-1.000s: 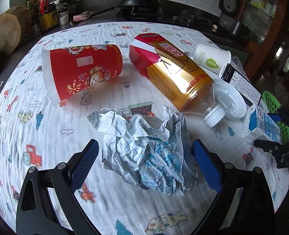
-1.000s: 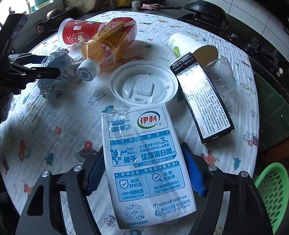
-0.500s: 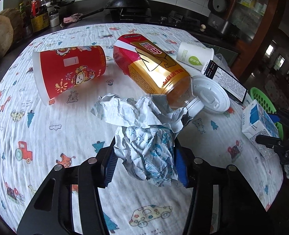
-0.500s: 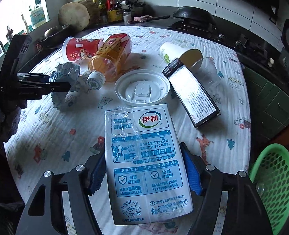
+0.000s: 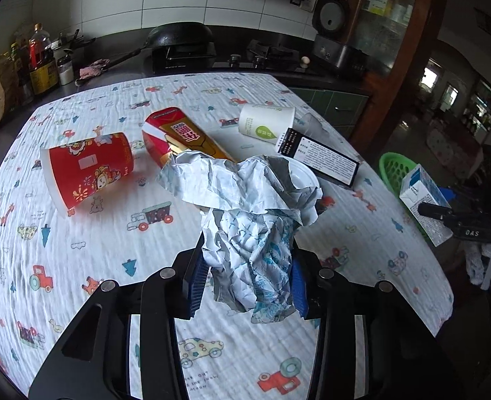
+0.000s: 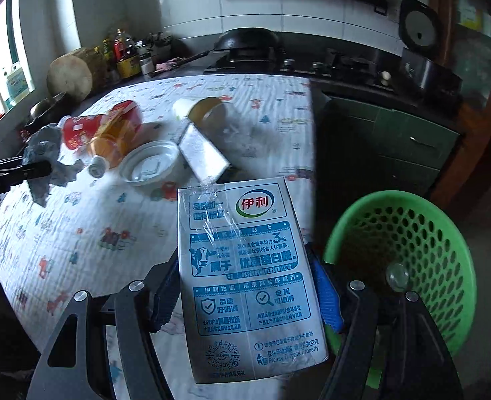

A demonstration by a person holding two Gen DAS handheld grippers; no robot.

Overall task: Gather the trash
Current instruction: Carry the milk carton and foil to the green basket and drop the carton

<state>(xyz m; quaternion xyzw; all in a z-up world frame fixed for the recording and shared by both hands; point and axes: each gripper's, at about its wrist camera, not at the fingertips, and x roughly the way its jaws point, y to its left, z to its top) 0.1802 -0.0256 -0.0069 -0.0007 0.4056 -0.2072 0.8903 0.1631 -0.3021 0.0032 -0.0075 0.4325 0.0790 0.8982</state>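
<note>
The left tool (image 5: 247,275) has just closed its jaws on a crumpled paper wrapper (image 5: 245,213), pinching it between blue pads, lifted above the counter (image 5: 79,233). The right tool (image 6: 247,295) grips a blue and white milk carton (image 6: 248,276) by its sides, held over the counter edge just beside a green basket (image 6: 412,220). On the patterned cloth beyond lie a red paper cup (image 5: 87,166), a gold bottle (image 5: 182,138), a white lid (image 6: 150,163), a white cup (image 5: 265,123) and a black box (image 5: 318,156).

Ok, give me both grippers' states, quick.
Left gripper: just closed on the crumpled paper, holding it.
Right gripper: closed on the milk carton.
</note>
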